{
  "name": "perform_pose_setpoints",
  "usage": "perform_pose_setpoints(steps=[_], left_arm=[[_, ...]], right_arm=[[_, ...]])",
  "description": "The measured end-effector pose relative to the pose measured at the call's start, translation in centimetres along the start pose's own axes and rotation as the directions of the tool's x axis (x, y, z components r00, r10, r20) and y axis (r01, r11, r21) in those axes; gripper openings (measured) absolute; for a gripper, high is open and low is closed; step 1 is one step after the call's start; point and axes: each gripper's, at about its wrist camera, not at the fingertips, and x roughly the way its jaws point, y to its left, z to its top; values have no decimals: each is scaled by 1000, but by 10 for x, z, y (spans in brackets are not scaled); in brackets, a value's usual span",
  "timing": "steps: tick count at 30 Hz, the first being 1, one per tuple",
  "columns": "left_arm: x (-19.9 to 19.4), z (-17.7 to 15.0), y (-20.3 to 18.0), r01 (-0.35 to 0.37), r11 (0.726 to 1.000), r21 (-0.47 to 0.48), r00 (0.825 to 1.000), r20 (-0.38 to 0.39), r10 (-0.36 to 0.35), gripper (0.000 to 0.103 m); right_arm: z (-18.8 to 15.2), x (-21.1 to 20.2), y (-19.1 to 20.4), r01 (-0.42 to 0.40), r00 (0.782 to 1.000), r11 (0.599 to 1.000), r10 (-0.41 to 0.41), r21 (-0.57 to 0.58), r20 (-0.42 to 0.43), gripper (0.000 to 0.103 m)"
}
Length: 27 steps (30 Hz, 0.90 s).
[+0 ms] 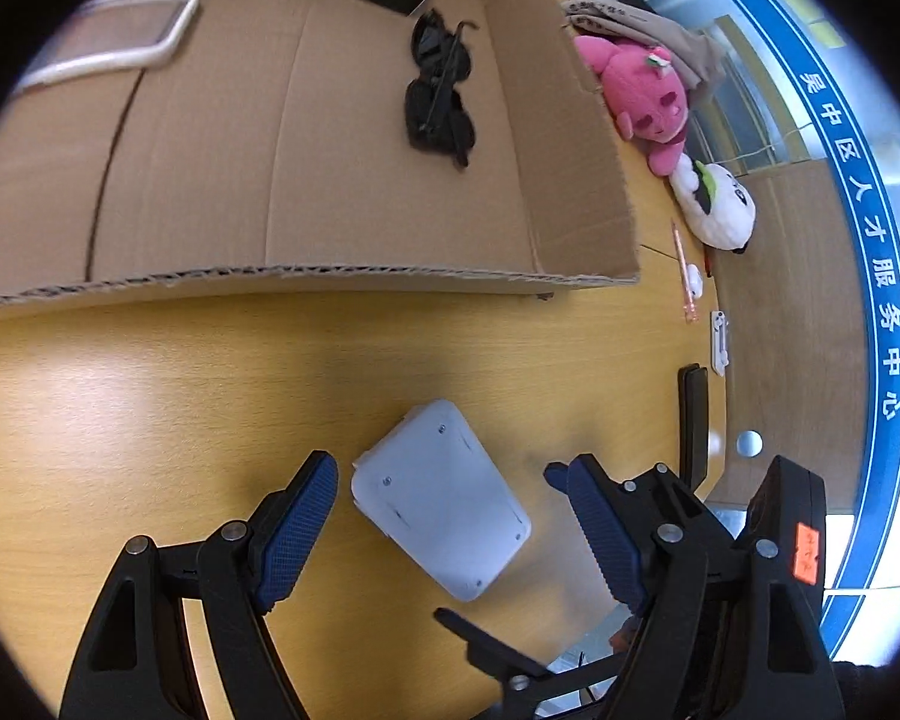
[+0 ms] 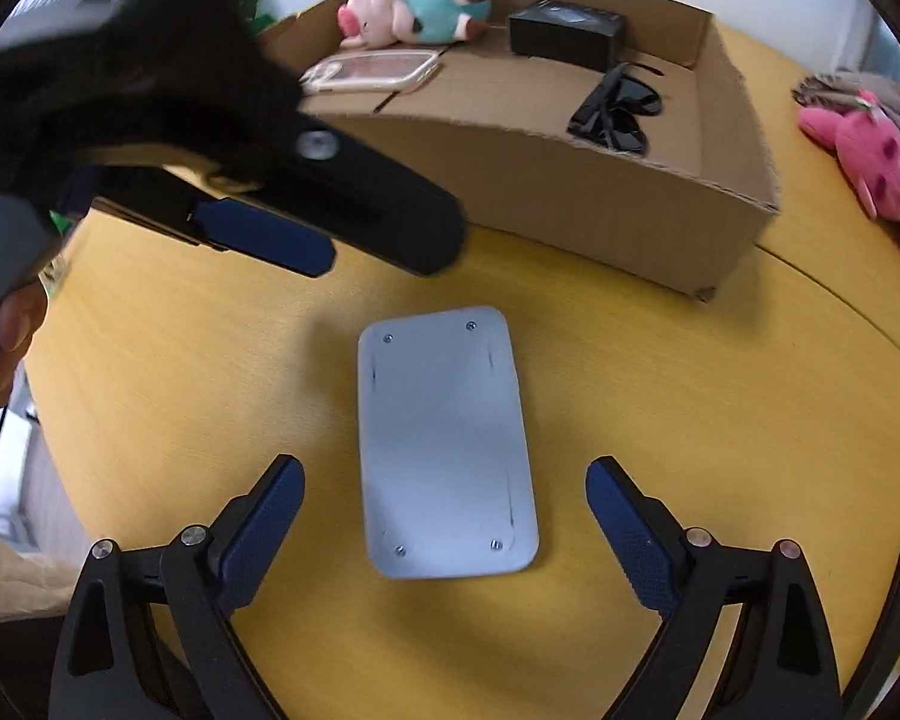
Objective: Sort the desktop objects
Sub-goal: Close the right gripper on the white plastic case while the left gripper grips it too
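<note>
A flat grey rounded plate (image 1: pixel 444 504) (image 2: pixel 444 438) with small screws lies on the yellow table (image 1: pixel 150 396). My left gripper (image 1: pixel 447 468) hangs over it, open, with its blue pads on either side of the plate and not touching it. My right gripper (image 2: pixel 444 471) is open too and straddles the plate's near end with a gap on both sides. One blue pad (image 2: pixel 270 234) of the left gripper shows at upper left in the right wrist view. Behind the plate stands an open cardboard box (image 1: pixel 390 276) (image 2: pixel 510 138).
In the box lie black sunglasses (image 1: pixel 438 96) (image 2: pixel 618 108), a black case (image 2: pixel 564 30), a clear phone cover (image 1: pixel 114 36) (image 2: pixel 372 72) and a pig plush (image 2: pixel 414 6). Right of the box are a pink plush (image 1: pixel 642 96) (image 2: pixel 864 156), a white plush (image 1: pixel 714 204) and a pen (image 1: pixel 684 270) near the table edge.
</note>
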Motion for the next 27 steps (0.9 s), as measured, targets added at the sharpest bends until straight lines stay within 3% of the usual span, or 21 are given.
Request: perform_pose_setpoints(steps=[4,8,10,12,17,22,27], left_arm=[[13,-1,8,15,999,-35,999,-28,-16,78],[24,-5,10,13,999,-32,999,-49,-14,74],[30,-7,14,-8,1000,-28,998,-64,6,56],[32,-9,17,4,999,-36,998,-61,-6,52],[31,-12,22,41,997,-65,999,-30,-43,50],[32,-17,31,62,993,-103,998,-16,-64,33],[33,-17,42,109,975,-195,993,-20,-115,35]], right_arm=[[-4,23,1,1,996,1000,-4,-28,-92,85],[-10,27,7,32,995,996,-39,-80,-88,84],[-12,28,7,42,995,995,-50,-91,-85,82],[-12,26,5,41,996,995,-48,-88,-80,71],[-14,26,-1,32,996,997,-37,-64,-87,71],[-19,23,-8,17,997,1000,-17,-1,-72,71],[-25,17,-21,-52,997,994,57,93,-49,71]])
